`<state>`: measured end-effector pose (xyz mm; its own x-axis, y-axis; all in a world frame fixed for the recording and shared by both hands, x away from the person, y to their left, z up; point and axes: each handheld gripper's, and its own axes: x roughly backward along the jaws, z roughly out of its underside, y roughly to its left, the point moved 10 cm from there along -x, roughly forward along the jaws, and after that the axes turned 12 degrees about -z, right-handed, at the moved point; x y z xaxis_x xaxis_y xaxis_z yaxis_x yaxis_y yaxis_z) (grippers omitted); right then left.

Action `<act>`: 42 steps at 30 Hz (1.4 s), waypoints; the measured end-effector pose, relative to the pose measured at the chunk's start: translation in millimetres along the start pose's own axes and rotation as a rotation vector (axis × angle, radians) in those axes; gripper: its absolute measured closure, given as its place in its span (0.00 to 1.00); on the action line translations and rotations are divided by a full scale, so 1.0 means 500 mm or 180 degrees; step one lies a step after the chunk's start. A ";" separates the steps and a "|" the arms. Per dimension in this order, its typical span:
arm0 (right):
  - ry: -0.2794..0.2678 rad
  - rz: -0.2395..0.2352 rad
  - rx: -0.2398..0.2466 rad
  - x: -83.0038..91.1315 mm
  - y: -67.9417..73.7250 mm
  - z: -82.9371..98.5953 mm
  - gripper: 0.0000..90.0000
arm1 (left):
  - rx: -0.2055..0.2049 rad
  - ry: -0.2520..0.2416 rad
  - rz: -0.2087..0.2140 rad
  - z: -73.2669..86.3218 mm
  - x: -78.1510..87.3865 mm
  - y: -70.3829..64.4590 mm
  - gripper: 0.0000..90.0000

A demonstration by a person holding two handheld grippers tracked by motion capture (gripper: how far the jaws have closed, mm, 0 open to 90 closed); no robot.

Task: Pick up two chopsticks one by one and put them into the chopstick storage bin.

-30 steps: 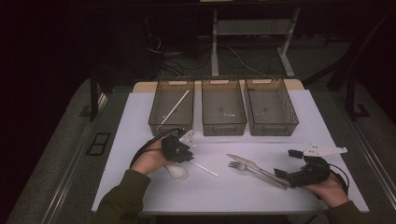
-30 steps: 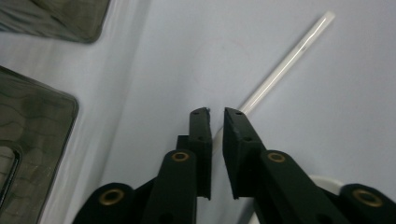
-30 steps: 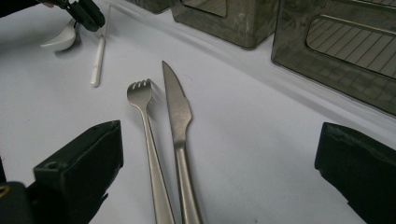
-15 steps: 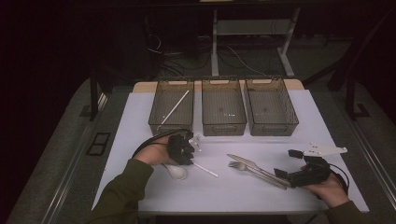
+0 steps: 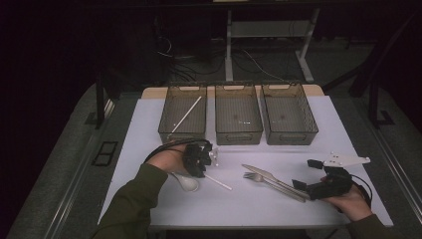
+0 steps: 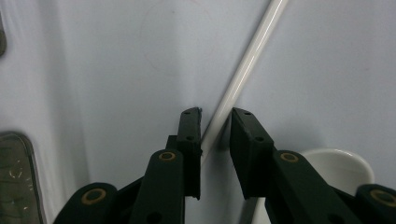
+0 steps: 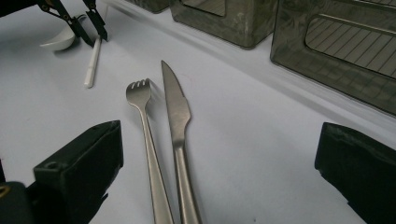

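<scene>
Left gripper, seen at lower left of centre in the high view, was lowered over a white chopstick lying flat on the white table, apparently to pick it up. In the left gripper view its two black jaws stood either side of the chopstick, narrowly parted, the left jaw touching the stick and a sliver of gap showing at the right one, so the grip looked about to close rather than finished. A white spoon lay just beside it, its bowl showing at the lower right of that view. The right gripper, at lower right in the high view, rested low on the table with its jaws wide apart and nothing between them; it seemed to be waiting by a metal fork and a metal knife, which lay side by side near it, tips pointing toward the upper left of the right gripper view. Three dark see-through bins stood in a row along the far side of the table. The left bin held one white chopstick lying on a slant, which suggested the one on the table was meant to join it. The middle bin and the right bin appeared empty.
</scene>
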<state>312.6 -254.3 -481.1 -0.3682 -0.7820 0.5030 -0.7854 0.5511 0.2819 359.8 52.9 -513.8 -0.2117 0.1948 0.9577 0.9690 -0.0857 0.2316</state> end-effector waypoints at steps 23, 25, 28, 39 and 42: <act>0.0006 -0.0011 -0.0005 -0.002 0.001 0.000 0.01 | -0.0187 -0.0062 0.0062 -0.002 0.000 -0.001 0.93; 0.0009 -0.0009 -0.0004 -0.003 0.001 0.000 0.01 | -0.0190 -0.0078 0.0046 -0.003 0.000 0.000 0.93; 0.0009 -0.0010 -0.0001 -0.003 0.000 0.000 0.01 | -0.0125 -0.0099 -0.0042 -0.007 -0.001 0.012 0.93; -0.0008 -0.0007 -0.0015 0.000 -0.001 0.000 0.01 | 0.0378 -0.0294 -0.0304 -0.032 0.042 0.084 0.93; -0.0001 -0.0006 -0.0019 0.000 -0.002 0.001 0.01 | 0.0562 -0.0372 -0.0336 -0.038 0.065 0.106 0.93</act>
<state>312.9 -255.0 -481.7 -0.3670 -0.7831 0.5021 -0.7830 0.5514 0.2877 402.0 36.1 -467.0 -0.3067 0.3062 0.9012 0.9517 0.1115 0.2860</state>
